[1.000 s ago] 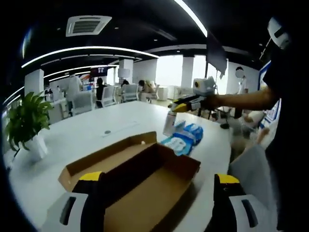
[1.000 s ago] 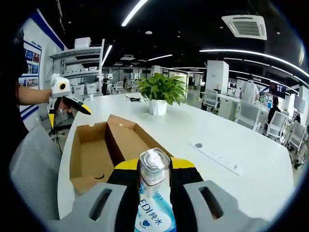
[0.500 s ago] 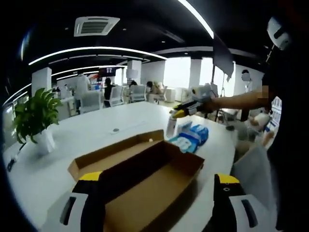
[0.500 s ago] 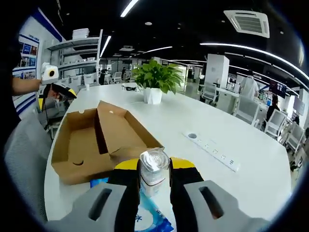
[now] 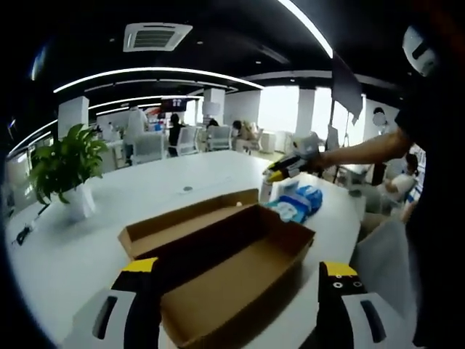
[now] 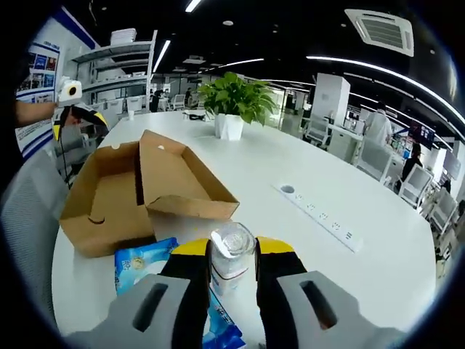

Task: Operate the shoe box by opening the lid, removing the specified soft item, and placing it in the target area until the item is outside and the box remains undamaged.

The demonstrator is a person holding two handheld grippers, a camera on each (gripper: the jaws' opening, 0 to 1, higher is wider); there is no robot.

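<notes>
The brown shoe box (image 5: pixel 240 280) stands open on the white table (image 5: pixel 65 254), its lid (image 5: pixel 185 218) folded back on the far side. My left gripper (image 5: pixel 238 309) is open, its jaws wide apart before the box's near end. Beyond the box a blue soft wipes pack (image 5: pixel 299 201) lies on the table, with my right gripper (image 5: pixel 285 167) at its top end. In the right gripper view, my right gripper (image 6: pixel 232 251) is shut on the pack's clear end. The blue pack (image 6: pixel 142 263) lies beside the box (image 6: pixel 98 214). The left gripper (image 6: pixel 75 110) hovers past the box.
A potted plant (image 6: pixel 232 98) stands further along the table, and a power strip (image 6: pixel 320 222) is set into the table top to the right. A grey chair (image 6: pixel 22 233) is at the table edge by the box. Desks, chairs and people fill the background.
My right gripper has carried the wipes pack from above the box down onto the table beside it. The left gripper stays open by the box; its view has shifted slightly.
</notes>
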